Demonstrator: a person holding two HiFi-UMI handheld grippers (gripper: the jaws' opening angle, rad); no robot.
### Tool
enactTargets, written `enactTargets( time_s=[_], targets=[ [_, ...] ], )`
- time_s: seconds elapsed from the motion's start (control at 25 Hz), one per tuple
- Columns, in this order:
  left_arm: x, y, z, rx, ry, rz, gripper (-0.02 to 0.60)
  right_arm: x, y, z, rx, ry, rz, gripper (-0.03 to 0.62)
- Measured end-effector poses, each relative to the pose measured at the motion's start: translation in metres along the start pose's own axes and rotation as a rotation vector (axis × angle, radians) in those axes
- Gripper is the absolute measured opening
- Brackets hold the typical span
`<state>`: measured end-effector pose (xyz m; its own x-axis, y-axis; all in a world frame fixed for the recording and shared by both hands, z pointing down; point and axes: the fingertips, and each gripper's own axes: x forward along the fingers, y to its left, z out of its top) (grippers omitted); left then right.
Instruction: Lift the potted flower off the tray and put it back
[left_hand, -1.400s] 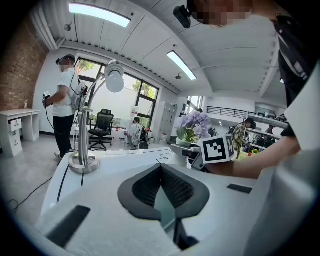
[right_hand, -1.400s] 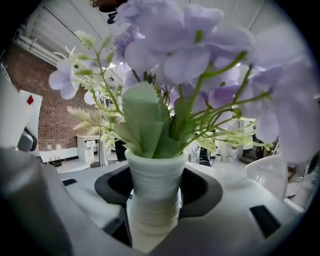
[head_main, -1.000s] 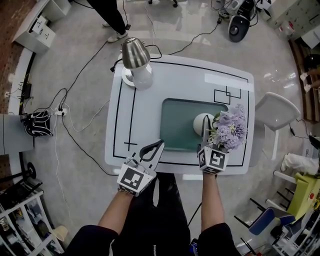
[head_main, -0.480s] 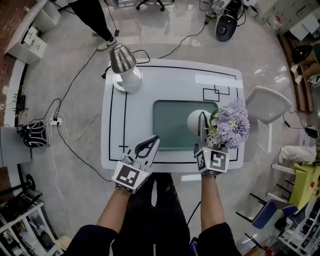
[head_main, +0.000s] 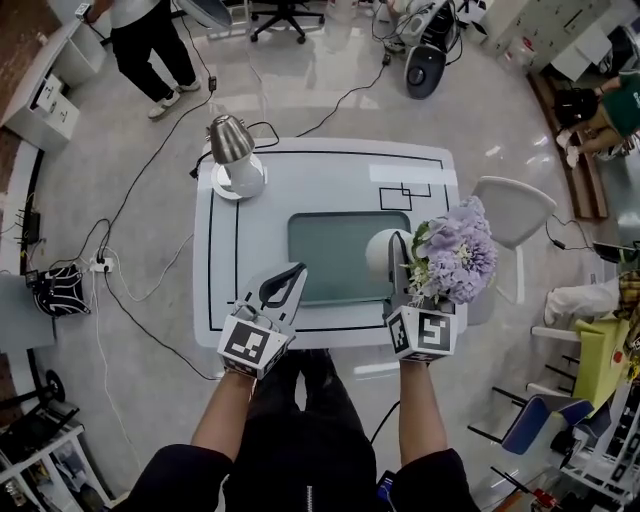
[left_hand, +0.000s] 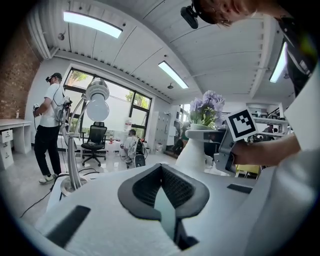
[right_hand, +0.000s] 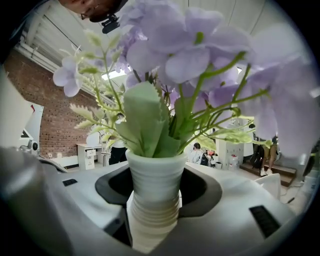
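Note:
The potted flower (head_main: 455, 262), purple blooms in a white ribbed pot (head_main: 380, 255), hangs in the air over the right end of the teal tray (head_main: 330, 250). My right gripper (head_main: 400, 262) is shut on the pot's narrow neck; in the right gripper view the pot (right_hand: 152, 195) fills the gap between the dark pads and the blooms (right_hand: 200, 55) hide the room beyond. My left gripper (head_main: 295, 270) floats above the table's front edge, left of the tray, its tips together and holding nothing. The left gripper view shows those tips (left_hand: 161, 167) meeting, with the pot (left_hand: 197, 150) to the right.
A silver desk lamp (head_main: 232, 150) stands on the white table's (head_main: 420, 165) back left corner. A white chair (head_main: 510, 210) sits close to the table's right side. Cables trail over the floor to the left, and a person (head_main: 150, 40) stands at the far back.
Both grippers have risen. The right one has carried the potted flower higher above the tray, still gripped; the left stays shut.

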<state>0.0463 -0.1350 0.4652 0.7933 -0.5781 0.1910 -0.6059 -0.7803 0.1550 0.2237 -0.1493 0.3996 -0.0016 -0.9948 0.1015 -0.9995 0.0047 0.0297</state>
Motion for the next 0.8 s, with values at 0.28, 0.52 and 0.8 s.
enactTargets(
  time_s=[0.28,0.52,0.8],
  targets=[
    [0.001,0.008,0.012,0.024,-0.03,0.012,0.006,-0.028,0.003,0.007,-0.005,0.001,-0.01,0.239],
    [-0.008,0.005,0.022,0.036,-0.031,0.015,0.006,-0.066,0.019,0.016,-0.021,0.004,0.006,0.239],
    [-0.014,-0.004,0.026,0.063,-0.057,0.011,0.006,-0.082,0.033,0.009,-0.019,0.013,0.019,0.239]
  ],
)
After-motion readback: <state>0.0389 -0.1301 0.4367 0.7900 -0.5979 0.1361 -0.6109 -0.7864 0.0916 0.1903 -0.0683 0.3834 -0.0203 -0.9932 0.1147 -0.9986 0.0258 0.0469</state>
